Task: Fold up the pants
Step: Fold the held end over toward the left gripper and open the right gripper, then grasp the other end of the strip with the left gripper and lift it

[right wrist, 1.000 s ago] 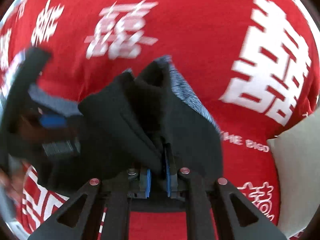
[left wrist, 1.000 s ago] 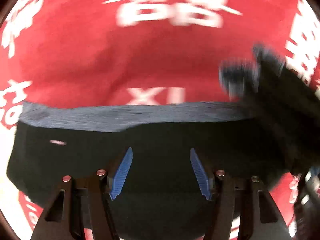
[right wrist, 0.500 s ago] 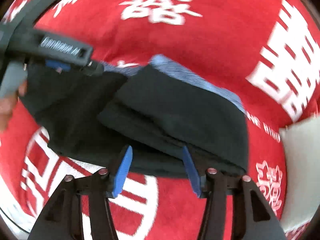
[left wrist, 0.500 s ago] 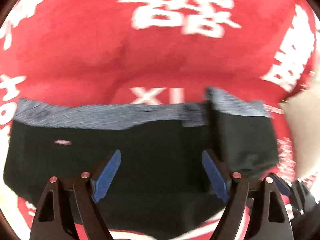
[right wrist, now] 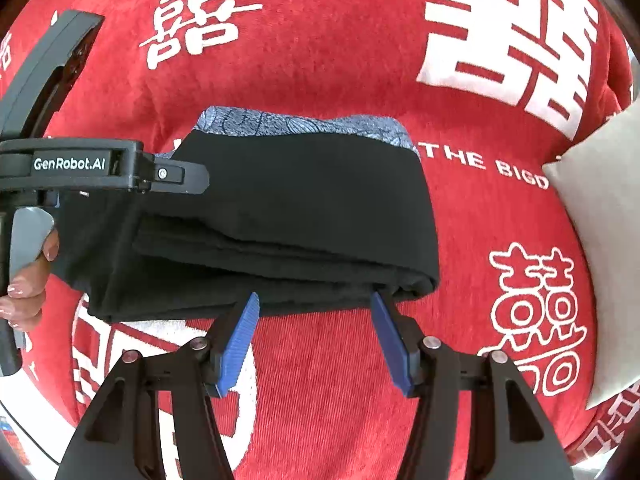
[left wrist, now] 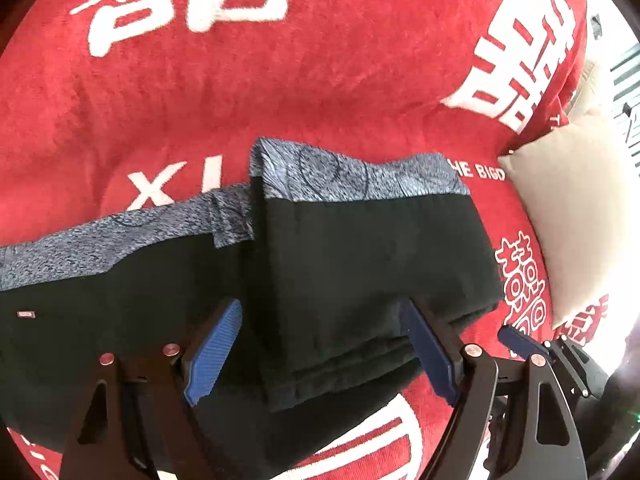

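Observation:
Black pants [left wrist: 360,264] with a grey-blue waistband [left wrist: 352,176] lie on the red blanket [left wrist: 240,92]. Their right part is folded over onto the rest. My left gripper [left wrist: 322,350] hovers over the fold's near edge. Its jaws are closing, wide apart, with the cloth under them, and the blue pads [left wrist: 214,350] press on nothing. In the right wrist view the folded pants [right wrist: 288,208] lie flat. My right gripper [right wrist: 316,334] stands open just short of their near edge, above bare blanket. A hand [right wrist: 28,284] holds the left tool's black housing [right wrist: 80,164] at the left.
A pale cushion [right wrist: 600,240] lies at the right edge of the blanket, also seen as the cushion [left wrist: 572,216] in the left wrist view. The red blanket [right wrist: 340,60] with white characters spreads beyond the pants.
My right gripper let go of the bunched pants it pinched and drew back. The fold now lies flat on the pants. My left gripper widened and shifted right, over the fold.

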`<state>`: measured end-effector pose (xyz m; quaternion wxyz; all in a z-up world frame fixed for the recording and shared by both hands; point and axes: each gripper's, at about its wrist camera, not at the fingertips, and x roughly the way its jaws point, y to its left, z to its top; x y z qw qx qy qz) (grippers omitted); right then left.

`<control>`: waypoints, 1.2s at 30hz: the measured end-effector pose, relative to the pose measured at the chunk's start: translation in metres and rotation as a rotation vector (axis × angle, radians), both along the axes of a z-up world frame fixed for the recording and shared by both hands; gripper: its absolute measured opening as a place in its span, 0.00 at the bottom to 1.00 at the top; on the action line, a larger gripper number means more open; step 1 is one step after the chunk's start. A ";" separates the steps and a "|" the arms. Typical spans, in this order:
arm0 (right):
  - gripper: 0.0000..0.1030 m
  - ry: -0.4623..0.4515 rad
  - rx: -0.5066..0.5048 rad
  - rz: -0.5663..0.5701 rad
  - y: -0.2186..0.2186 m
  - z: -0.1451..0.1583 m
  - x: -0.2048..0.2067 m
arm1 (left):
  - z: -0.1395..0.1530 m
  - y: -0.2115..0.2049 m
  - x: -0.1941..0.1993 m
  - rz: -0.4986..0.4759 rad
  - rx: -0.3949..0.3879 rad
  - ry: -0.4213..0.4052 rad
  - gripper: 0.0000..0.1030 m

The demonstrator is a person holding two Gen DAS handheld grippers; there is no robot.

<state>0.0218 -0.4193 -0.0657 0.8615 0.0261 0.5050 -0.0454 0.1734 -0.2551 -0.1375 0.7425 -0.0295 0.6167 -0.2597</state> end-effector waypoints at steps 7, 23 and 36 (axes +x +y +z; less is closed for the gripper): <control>0.55 0.004 0.056 -0.039 -0.013 0.000 -0.004 | -0.005 -0.006 -0.001 -0.017 -0.064 0.072 0.04; 0.53 0.046 0.084 -0.064 -0.023 -0.004 -0.011 | -0.022 0.041 -0.046 0.060 -0.065 0.082 0.04; 0.53 -0.041 0.131 -0.128 -0.057 0.022 0.013 | 0.044 0.042 -0.026 0.120 0.008 -0.083 0.64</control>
